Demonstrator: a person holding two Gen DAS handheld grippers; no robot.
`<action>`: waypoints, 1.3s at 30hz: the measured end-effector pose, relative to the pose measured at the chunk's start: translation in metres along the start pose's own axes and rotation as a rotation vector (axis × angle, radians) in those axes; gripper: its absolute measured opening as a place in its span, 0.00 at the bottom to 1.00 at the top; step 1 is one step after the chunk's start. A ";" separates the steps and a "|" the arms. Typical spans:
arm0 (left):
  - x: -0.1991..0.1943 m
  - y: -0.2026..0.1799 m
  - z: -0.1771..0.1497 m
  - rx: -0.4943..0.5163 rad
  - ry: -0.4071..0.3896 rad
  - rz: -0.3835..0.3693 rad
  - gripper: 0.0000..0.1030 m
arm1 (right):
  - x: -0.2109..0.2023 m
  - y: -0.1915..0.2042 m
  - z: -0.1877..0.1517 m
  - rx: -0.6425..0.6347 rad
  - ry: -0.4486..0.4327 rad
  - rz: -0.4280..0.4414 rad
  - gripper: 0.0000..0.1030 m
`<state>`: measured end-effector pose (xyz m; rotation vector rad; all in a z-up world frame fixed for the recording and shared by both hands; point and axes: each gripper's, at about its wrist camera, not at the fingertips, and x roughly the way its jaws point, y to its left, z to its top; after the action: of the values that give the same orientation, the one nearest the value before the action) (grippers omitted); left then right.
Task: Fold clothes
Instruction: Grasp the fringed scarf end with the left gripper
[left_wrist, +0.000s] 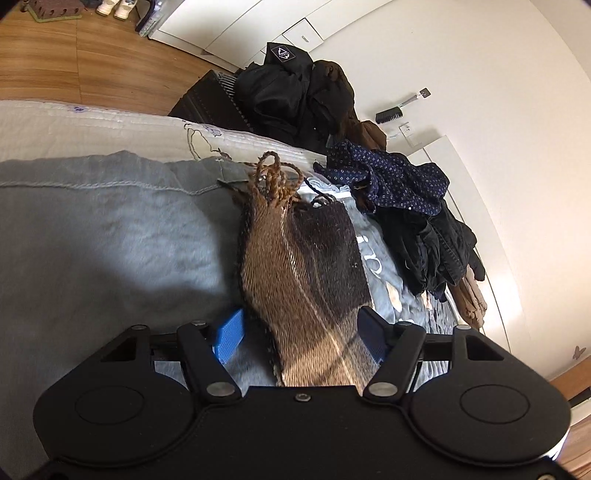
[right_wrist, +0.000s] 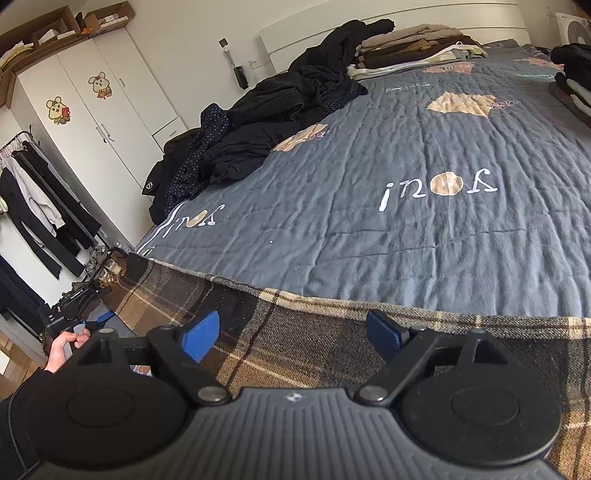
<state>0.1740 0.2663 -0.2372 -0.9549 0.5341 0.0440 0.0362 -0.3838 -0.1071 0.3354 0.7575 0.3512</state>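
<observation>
A brown plaid scarf (left_wrist: 306, 258) with a twisted fringe lies along the edge of the blue-grey quilt (left_wrist: 110, 229). In the left wrist view it runs straight between the blue fingers (left_wrist: 229, 336) of my left gripper (left_wrist: 301, 325), which stand apart on either side of it. In the right wrist view the same scarf (right_wrist: 295, 332) is spread flat across the near edge of the bed. My right gripper (right_wrist: 293, 328) hovers over it, open wide, with nothing pinched. The left gripper (right_wrist: 92, 317) shows at the far left of that view, held by a hand (right_wrist: 66, 343) at the scarf's end.
A heap of dark clothes (right_wrist: 258, 122) lies on the bed's far left side. Folded stacks (right_wrist: 413, 48) sit near the headboard and another stack (right_wrist: 572, 81) at the right. White wardrobes (right_wrist: 110, 122) and a clothes rack (right_wrist: 33, 199) stand beside the bed.
</observation>
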 end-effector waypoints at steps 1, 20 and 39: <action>0.002 0.001 0.002 0.000 -0.001 -0.002 0.62 | 0.001 0.003 -0.002 -0.002 0.002 0.000 0.84; 0.023 0.009 0.010 -0.002 0.003 0.034 0.12 | 0.011 0.030 -0.006 -0.025 0.034 0.011 0.84; 0.020 -0.029 0.022 0.087 -0.035 -0.032 0.06 | 0.015 0.030 -0.006 -0.010 0.051 0.030 0.84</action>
<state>0.2081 0.2622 -0.2138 -0.8760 0.4849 0.0081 0.0361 -0.3500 -0.1080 0.3299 0.8013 0.3933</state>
